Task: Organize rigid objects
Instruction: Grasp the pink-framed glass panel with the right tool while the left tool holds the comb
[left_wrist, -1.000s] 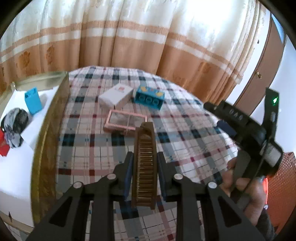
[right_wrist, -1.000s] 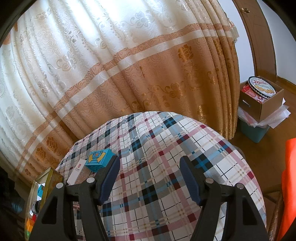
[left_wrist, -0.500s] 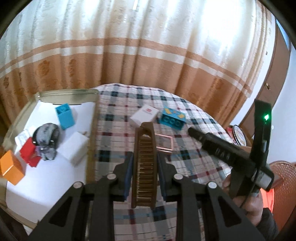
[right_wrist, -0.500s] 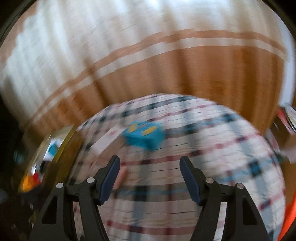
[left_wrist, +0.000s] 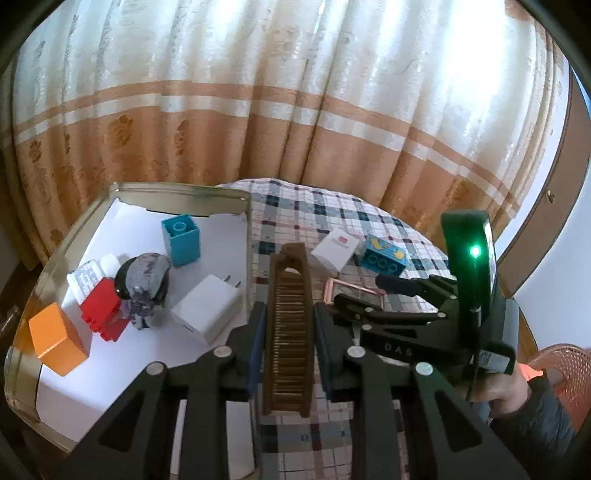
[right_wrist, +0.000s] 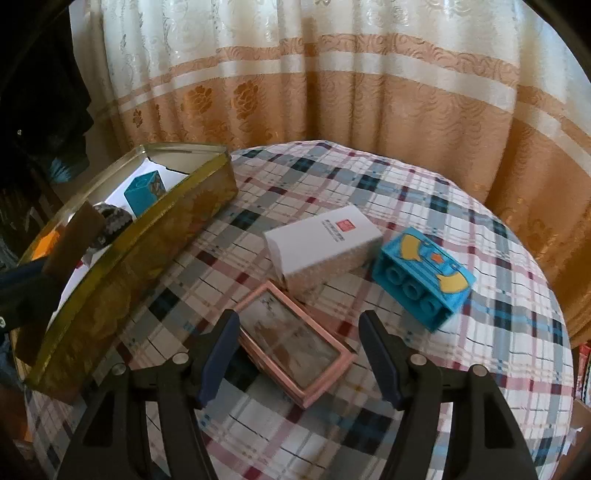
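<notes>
Our left gripper (left_wrist: 287, 332) is clamped on a brown comb (left_wrist: 290, 328), pads pressed to its two long sides, and it tilts downward with the comb running away from us above the right rim of the gold tray (left_wrist: 177, 190). Inside the tray (lined white) lie a white charger (left_wrist: 207, 306) nearest the comb, a grey figure (left_wrist: 146, 288), a red brick (left_wrist: 101, 314), an orange block (left_wrist: 55, 338) at the near left corner and a teal block (left_wrist: 183, 240) toward the far wall.

Our right gripper (right_wrist: 299, 354) also points down, jaws apart and empty, poised over the near end of a pink-framed case (right_wrist: 295, 341) on the checked tablecloth (right_wrist: 480, 332). Beyond it sits a white box (right_wrist: 321, 242), with a blue brick (right_wrist: 424, 277) just beside that, toward the table's right edge.
</notes>
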